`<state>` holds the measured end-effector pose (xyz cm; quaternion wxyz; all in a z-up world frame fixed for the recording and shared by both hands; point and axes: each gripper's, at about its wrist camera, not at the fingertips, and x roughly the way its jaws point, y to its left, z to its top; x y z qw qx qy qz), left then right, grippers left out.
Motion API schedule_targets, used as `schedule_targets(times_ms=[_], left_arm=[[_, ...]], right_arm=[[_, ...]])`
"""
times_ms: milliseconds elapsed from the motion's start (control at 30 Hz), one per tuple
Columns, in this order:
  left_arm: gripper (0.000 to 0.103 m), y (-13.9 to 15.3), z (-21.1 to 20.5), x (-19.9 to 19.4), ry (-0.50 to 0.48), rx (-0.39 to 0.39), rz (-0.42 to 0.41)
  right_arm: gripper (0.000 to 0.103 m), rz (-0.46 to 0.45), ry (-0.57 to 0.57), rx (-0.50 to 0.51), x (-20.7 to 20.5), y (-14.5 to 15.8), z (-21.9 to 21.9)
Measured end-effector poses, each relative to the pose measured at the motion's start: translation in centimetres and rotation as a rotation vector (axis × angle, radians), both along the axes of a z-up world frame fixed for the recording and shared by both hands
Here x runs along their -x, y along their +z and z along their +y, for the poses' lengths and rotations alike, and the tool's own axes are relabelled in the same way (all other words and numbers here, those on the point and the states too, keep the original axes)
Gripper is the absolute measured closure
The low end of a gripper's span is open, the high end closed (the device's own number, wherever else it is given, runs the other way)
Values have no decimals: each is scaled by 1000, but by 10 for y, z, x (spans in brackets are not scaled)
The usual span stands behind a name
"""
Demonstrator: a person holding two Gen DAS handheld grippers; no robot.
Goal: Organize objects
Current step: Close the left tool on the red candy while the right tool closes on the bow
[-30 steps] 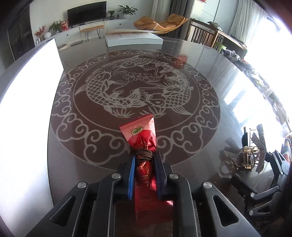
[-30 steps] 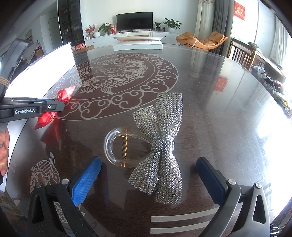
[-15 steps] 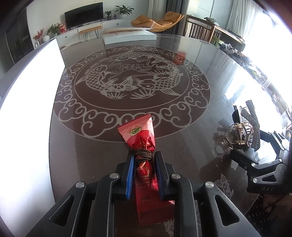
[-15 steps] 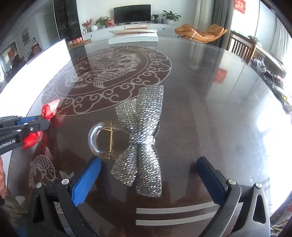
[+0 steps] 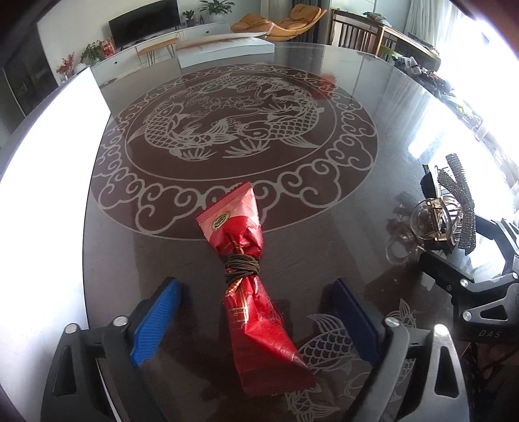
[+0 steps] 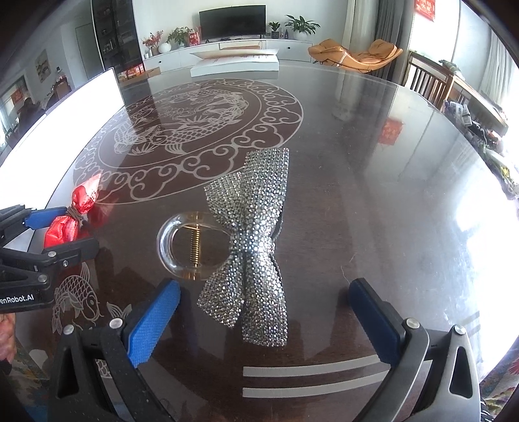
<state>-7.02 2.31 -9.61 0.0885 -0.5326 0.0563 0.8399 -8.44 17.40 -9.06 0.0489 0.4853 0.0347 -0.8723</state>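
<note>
The table (image 5: 373, 97) is dark and glossy, with a pale etched medallion (image 5: 233, 130) of two fish inside a border of curled clouds; smaller fish are etched near the front edge. The surface reflects the windows strongly on the right side.

A red foil packet (image 5: 249, 285), tied at its middle with brown cord, lies on the table just outside the medallion border. The left gripper (image 5: 256, 324) is released, its blue pads wide apart on both sides of the packet and not touching it.

A rhinestone bow hair clip (image 6: 256, 246) with a clear ring lies flat on the table in front of the right gripper (image 6: 262, 321), which is also spread wide and holds nothing.

At the far table edge lies a flat white box (image 6: 233, 61). Behind it are a television (image 6: 232, 19), a low white cabinet with plants, and an orange lounge chair (image 6: 353, 53).
</note>
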Motion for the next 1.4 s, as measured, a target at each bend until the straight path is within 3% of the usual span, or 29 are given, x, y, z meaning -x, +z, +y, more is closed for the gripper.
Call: schedule_targets(times_ms=[333,433,567,600,633,667,700,733,833,933,1100,1133,1267,1333,1400], left_arm=[[0,1,-1,9,116,10,-98],[0,0,-1,8,94,14,-99],[0,1,-1,3,-7,22,-82],[9,3,0,1,-23,19,-71],[31,7,1,-3,-45,13,-41],[45,12,2,-5,-63,7,-14],[75,15,3,-6,-74,4,0],[85,16,3,-6,-73,-7,-1],[86,19,-5,-6,-50,-96,-11],[86,19,-5,-17,-46,-124,0],[86,17,-4,-23,-49,-152,8],[86,18,-4,-24,-48,-157,6],[86,25,-9,-33,-47,-188,19],[86,35,-11,-40,-52,-200,42],[86,42,-12,-43,-58,-211,62]], right_arm=[[0,6,3,0,-7,-1,2],[0,7,9,0,-7,0,3],[0,2,13,-3,-8,0,4],[0,-2,-1,-2,-7,1,6],[0,-5,-17,1,-7,1,9],[0,-7,-36,15,-6,2,14],[0,-10,-58,49,-5,4,21],[0,-9,-78,87,-5,6,27],[0,-7,-127,203,-7,13,47],[0,-21,-107,306,-12,15,51],[1,-7,-2,195,-2,23,16],[5,-14,11,178,3,22,9],[72,-47,-4,95,16,20,0],[80,-48,-25,158,13,27,9],[84,-27,-28,159,4,38,15]])
